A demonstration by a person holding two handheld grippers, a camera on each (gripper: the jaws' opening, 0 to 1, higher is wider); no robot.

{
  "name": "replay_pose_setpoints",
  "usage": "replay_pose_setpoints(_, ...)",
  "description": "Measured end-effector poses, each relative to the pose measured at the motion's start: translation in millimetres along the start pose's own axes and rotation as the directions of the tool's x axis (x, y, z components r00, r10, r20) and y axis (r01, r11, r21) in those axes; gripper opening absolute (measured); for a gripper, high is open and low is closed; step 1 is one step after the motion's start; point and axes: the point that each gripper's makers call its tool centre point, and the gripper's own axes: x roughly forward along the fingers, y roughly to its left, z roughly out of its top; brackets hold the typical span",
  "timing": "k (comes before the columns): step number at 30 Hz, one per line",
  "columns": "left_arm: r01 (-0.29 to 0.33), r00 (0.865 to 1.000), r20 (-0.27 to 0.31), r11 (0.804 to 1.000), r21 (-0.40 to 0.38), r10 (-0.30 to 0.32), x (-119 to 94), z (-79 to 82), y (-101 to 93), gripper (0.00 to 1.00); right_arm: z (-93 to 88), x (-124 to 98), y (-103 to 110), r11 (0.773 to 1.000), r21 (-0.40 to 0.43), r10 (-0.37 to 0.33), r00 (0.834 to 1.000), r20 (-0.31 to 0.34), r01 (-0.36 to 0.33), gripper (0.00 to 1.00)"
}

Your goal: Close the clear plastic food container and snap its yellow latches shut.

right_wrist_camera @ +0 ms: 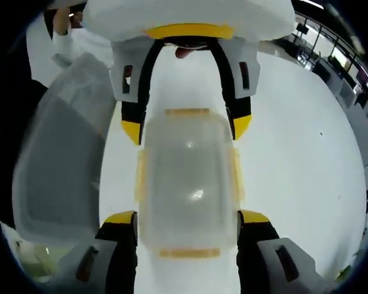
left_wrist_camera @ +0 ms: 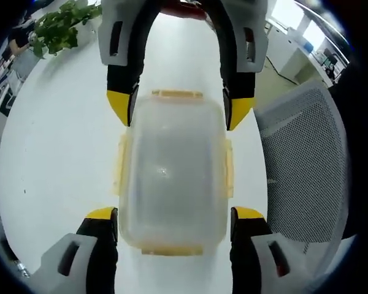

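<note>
both tools (left_wrist_camera: pixel 174 223) (right_wrist_camera: pixel 187 229) spread, straddling box (left_wrist_camera: pixel 173 177) ends; latches (left_wrist_camera: pixel 229 168) seemingly unsnapped. risk: uneven squeeze skids box on desk (left_wrist_camera: pixel 61 141).

bright, even light | soft shadows | fisheye-warped edges | slight blur

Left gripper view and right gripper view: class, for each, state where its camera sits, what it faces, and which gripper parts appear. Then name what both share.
Left gripper view: rides the left gripper, looking along its jaws at the food container on the white table; the right gripper faces it.
Right gripper view: rides the right gripper, facing the same container; the left gripper opposes.
Shared: container, table, both grippers, mesh chair.
</note>
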Motion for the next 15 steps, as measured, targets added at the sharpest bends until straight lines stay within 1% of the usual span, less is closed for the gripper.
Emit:
replay_pose_setpoints(4,-0.006,1.0,-0.018,1.0,0.016,0.006,4.0,-3.3,-1.1,0.75,-0.4,0.6,-1.1,1.0,-0.024,-0.004,1.0,-0.008,0.004,0.66)
replay_pose_setpoints(8,-0.014,1.0,-0.02,1.0,0.007,0.014,4.8,-4.6,0.3,0.75,-1.4,1.7,-2.9,0.998,-0.06,-0.019,1.0,-0.023,0.017,0.66)
replay_pose_setpoints(15,-0.023,1.0,-0.022,1.0,-0.006,0.022,6.7,-5.9,1.4,0.76,-0.2,2.4,-4.4,0.997,-0.073,-0.024,0.999,-0.028,0.022,0.68)
